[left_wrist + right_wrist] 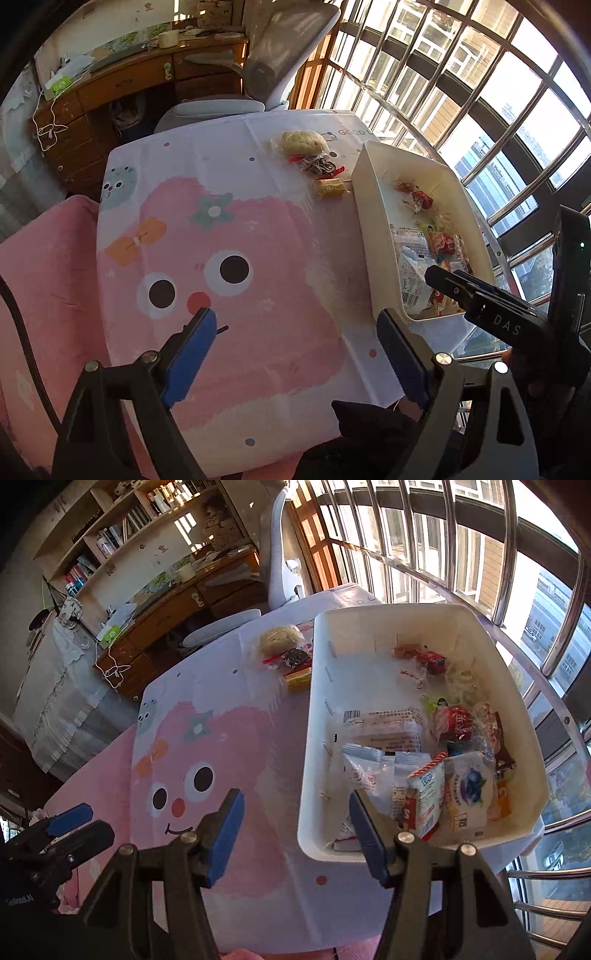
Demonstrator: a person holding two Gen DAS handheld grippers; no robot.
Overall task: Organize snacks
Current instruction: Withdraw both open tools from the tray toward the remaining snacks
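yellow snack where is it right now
The yellow snack lies on the tablecloth just outside the left wall of the white bin. It is the nearest of three loose snacks, in front of the dark packet and the round bun.

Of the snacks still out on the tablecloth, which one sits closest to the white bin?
The yellow wrapped snack, nearly touching the white bin wall. The dark packet and the pale round bun lie farther back.

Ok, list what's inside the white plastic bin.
The white plastic bin holds wrapped snacks: a blueberry-print packet, a red-edged white packet, a red wrapper, clear flat bags and small red candies. Whatever lies beneath the pile is covered.
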